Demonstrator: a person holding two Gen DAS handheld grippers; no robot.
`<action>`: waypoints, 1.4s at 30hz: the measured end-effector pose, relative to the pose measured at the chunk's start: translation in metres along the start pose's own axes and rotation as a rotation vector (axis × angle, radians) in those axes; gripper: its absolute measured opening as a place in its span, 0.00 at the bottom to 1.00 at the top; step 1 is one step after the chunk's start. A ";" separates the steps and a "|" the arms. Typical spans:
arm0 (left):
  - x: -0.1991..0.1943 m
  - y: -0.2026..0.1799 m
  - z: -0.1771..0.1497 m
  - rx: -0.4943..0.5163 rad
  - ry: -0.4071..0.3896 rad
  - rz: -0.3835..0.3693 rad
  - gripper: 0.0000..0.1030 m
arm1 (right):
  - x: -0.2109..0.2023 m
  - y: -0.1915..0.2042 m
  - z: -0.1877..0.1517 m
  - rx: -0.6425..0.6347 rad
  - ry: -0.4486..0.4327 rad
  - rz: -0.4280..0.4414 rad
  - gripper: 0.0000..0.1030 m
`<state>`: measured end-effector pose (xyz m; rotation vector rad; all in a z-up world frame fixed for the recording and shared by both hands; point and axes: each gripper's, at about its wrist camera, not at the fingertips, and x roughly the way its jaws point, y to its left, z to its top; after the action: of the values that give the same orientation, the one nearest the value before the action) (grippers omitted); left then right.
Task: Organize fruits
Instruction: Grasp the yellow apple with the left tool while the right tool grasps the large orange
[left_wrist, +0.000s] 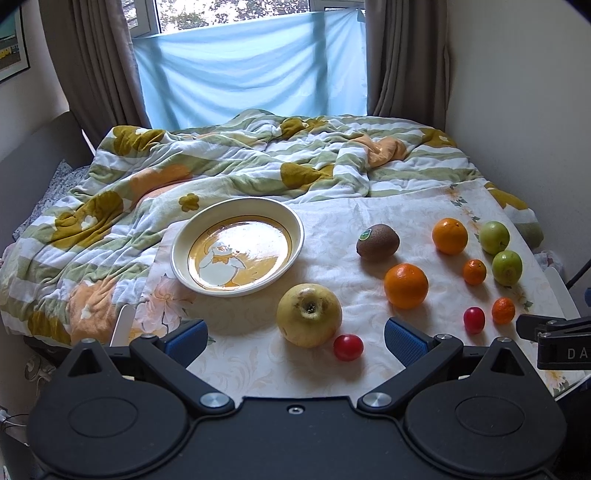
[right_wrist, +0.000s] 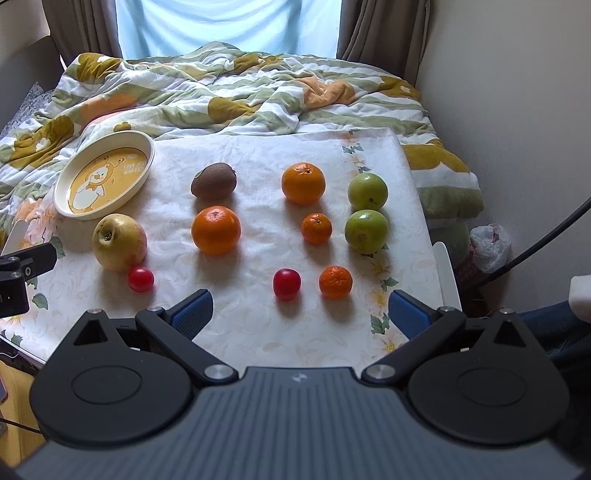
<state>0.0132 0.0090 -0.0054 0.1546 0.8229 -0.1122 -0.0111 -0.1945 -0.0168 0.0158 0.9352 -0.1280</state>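
Observation:
Fruits lie on a white floral cloth (right_wrist: 258, 155). A yellow apple (left_wrist: 308, 314) sits just ahead of my open, empty left gripper (left_wrist: 295, 338), with a red cherry tomato (left_wrist: 348, 347) beside it. A kiwi (left_wrist: 377, 242), two oranges (left_wrist: 405, 285) (left_wrist: 449, 235), two small mandarins (left_wrist: 474, 271) (left_wrist: 503, 310), two green apples (left_wrist: 494, 237) (left_wrist: 506, 267) and a second tomato (left_wrist: 474, 319) lie to the right. An empty duck-print plate (left_wrist: 236, 245) stands at the left. My right gripper (right_wrist: 299, 314) is open and empty, near the tomato (right_wrist: 286, 283) and mandarin (right_wrist: 335, 281).
A rumpled striped quilt (left_wrist: 221, 158) covers the bed behind the cloth. Walls stand close on the right (right_wrist: 517, 110). Curtains and a blue sheet (left_wrist: 251, 74) hang at the window. A plastic bag (right_wrist: 489, 247) lies on the floor at right.

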 end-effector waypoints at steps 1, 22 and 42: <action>0.001 0.001 -0.001 0.008 0.002 -0.003 1.00 | 0.000 0.000 0.000 -0.003 -0.005 0.004 1.00; 0.089 0.009 -0.002 0.005 0.057 -0.030 1.00 | 0.068 0.009 0.017 -0.121 -0.040 0.131 1.00; 0.154 -0.008 -0.005 -0.094 0.152 0.011 0.78 | 0.163 0.039 0.041 -0.347 0.029 0.365 0.95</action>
<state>0.1122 -0.0037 -0.1226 0.0801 0.9769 -0.0515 0.1221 -0.1751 -0.1255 -0.1324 0.9589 0.3733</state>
